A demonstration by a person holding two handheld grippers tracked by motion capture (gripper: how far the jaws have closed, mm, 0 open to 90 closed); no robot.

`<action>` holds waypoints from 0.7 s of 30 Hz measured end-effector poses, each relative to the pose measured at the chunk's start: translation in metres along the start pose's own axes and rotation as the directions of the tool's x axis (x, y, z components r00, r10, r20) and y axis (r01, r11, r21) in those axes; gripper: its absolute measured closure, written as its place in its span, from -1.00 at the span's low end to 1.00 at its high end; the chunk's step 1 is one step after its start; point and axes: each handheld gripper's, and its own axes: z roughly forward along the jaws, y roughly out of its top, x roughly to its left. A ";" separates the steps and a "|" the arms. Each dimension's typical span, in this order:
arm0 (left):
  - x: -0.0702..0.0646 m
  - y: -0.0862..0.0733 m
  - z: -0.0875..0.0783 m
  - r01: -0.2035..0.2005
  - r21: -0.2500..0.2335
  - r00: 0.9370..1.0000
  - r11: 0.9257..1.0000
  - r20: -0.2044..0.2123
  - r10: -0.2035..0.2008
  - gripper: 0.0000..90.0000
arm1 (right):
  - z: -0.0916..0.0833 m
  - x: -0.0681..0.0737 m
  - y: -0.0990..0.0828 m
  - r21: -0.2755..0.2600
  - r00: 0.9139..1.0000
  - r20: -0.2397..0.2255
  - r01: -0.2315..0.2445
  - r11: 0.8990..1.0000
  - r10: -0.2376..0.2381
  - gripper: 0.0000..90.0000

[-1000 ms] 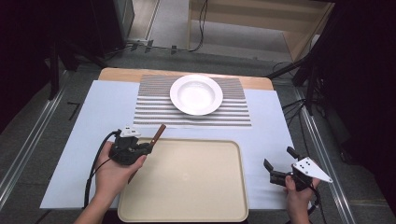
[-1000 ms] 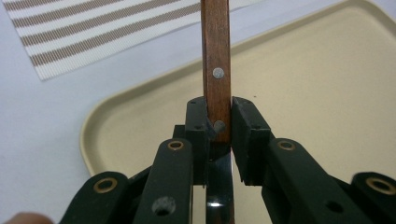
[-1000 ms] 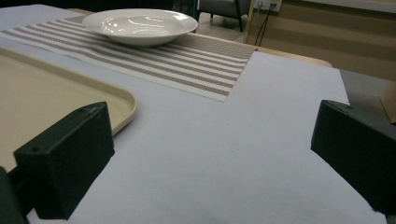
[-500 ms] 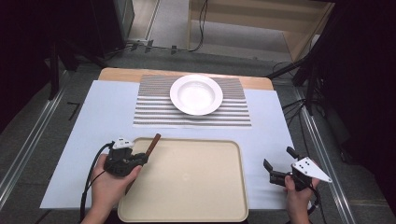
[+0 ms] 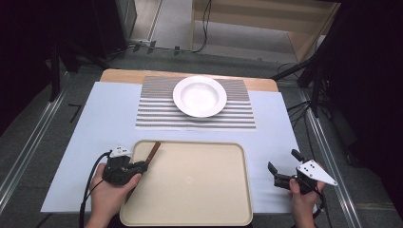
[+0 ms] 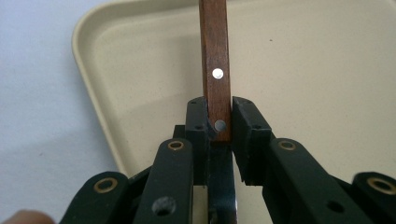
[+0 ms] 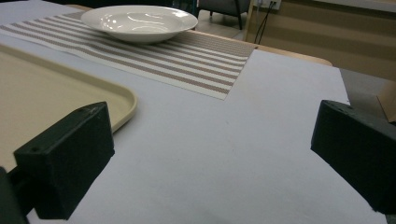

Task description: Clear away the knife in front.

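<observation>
Left gripper (image 5: pixel 142 166) clamped on a wooden-handled utensil (image 5: pixel 152 152), jaws pinching the riveted handle (image 6: pixel 215 70) near its end, with what looks like a metal part running back between the jaws; kind of utensil impossible to tell. Held over the near-left corner of the beige tray (image 5: pixel 199 209), handle slanting up and away toward the tray's far edge, probably for laying it down inside the tray. Right gripper (image 5: pixel 283 170) parked just right of the tray on the white-covered worktop (image 5: pixel 104 109), jaws wide apart and empty. White bowl (image 5: pixel 199 96) beyond the tray on the striped mat (image 5: pixel 152 118).

Compared with a second ago: left gripper drawn nearer the person, utensil now over the tray rather than beyond its far-left corner; right gripper and bowl unchanged.
</observation>
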 end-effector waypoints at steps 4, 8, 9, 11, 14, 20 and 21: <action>0.001 -0.002 0.003 0.006 0.006 1.000 1.000 0.003 -0.006 0.70 | 0.000 0.000 0.000 0.000 1.000 0.001 0.001 1.000 -0.001 -1.00; 0.001 -0.003 0.005 0.013 0.008 1.000 1.000 -0.008 -0.013 0.70 | 0.000 0.000 0.000 0.001 1.000 0.001 -0.001 1.000 0.001 -1.00; 0.002 -0.003 0.005 0.015 0.012 1.000 1.000 -0.009 -0.015 0.70 | 0.000 0.000 0.000 0.000 1.000 0.001 -0.001 1.000 0.001 -1.00; 0.002 -0.004 0.006 0.020 0.016 1.000 1.000 -0.011 -0.020 0.70 | 0.000 0.000 0.000 0.001 1.000 0.000 -0.001 1.000 0.001 -1.00; 0.003 -0.004 0.006 0.023 0.013 1.000 1.000 -0.014 -0.023 0.67 | 0.000 0.000 0.000 0.001 1.000 0.001 0.000 1.000 0.000 -1.00; 0.003 0.007 0.000 -0.010 -0.073 1.000 0.997 0.010 0.010 0.61 | 0.000 0.000 0.000 0.003 1.000 0.002 -0.003 1.000 0.003 -1.00; 0.000 0.009 0.001 -0.036 -0.072 0.999 0.997 0.019 0.037 0.73 | 0.000 0.000 0.000 0.003 1.000 0.002 -0.003 1.000 0.003 -1.00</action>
